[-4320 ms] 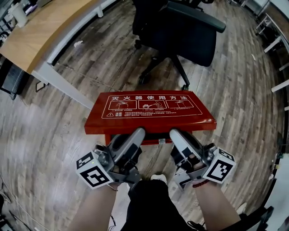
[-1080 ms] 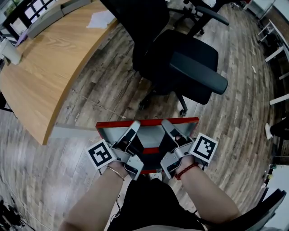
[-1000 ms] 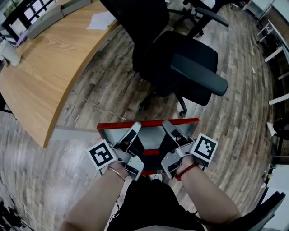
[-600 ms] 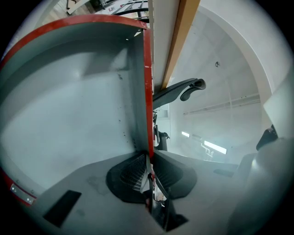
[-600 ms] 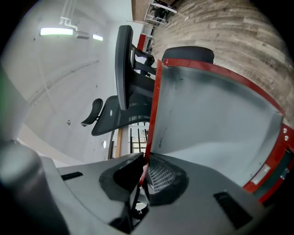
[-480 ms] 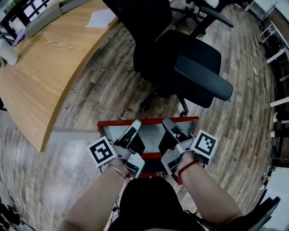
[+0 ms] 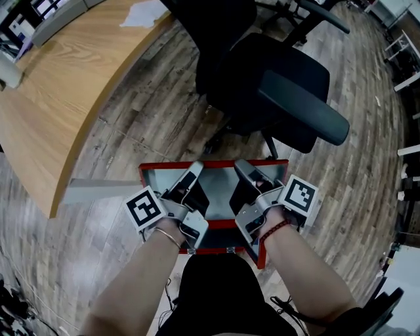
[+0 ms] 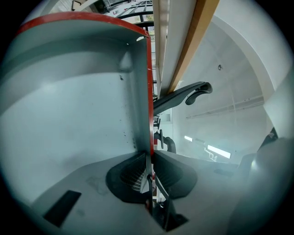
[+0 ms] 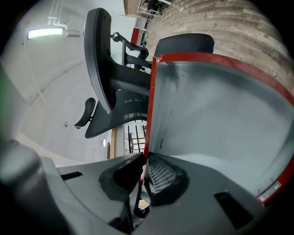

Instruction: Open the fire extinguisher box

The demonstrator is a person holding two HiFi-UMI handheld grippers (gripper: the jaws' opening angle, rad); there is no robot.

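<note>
- Wood-plank floor (image 7: 367,151) fills most of the head view. It shows bare at the right side and at the lower left.
- A curved wooden tabletop (image 7: 59,85) takes up the upper left, with a sheet of paper (image 7: 141,12) at its far end. Its rounded edge sweeps down towards the middle left.
- A grey end panel (image 7: 98,191) under that tabletop reaches almost to the left corner of the lid (image 7: 216,187), so room is tight on that side.
- A black office chair (image 7: 275,79) stands at upper centre. Its wheeled base is on the floor just above the lid's upper red rim, and its seat and armrest lie towards the upper right.
- The fire extinguisher box (image 7: 216,250) sits at lower centre, right in front of my legs. Its lid is swung up, and the grey inner face is turned towards me inside a thin red border.
- My left tool (image 8: 149,161) is clenched on the lid's red rim, which runs straight up the frame from between its pads. The grey face lies to the left of that rim.
- My right tool (image 9: 144,160) is clamped on the same rim further right, with the grey face to the right of the edge and the chair's back to the left of it.
- Both marker cubes, left (image 7: 146,210) and right (image 7: 300,197), sit outside the lid's side edges.
</note>
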